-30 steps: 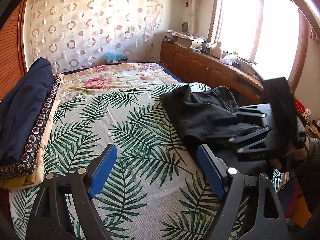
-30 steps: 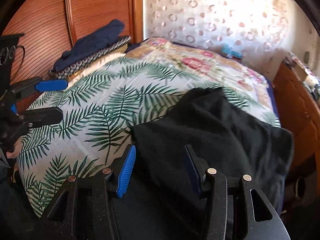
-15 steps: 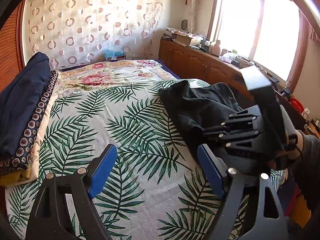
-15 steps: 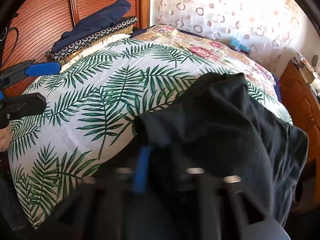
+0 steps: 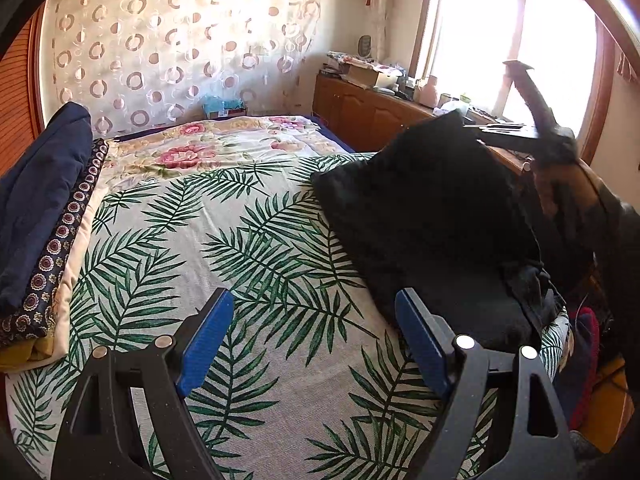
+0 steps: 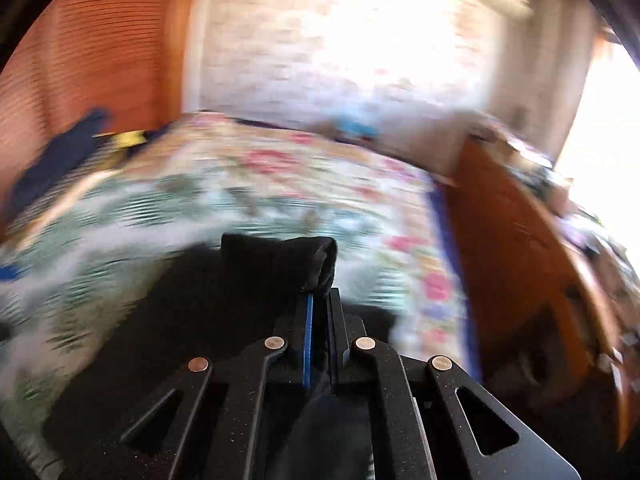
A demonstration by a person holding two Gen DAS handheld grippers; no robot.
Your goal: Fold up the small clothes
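Bedroom; bed covered by a white sheet printed with green palm fronds (image 5: 248, 240), circle-patterned sheer curtain (image 5: 176, 48) behind, bright window at right. Folded navy bedding stack (image 5: 40, 216) along the bed's left edge. Left gripper (image 5: 314, 344): blue-padded jaws spread wide over bare sheet, nothing between them. Black fabric garment (image 5: 432, 216) lies just right of it, on the bed's right side, one corner pulled up into a peak. Right gripper (image 6: 318, 300): clenched on a rolled fold of that garment; right wrist view motion-blurred.
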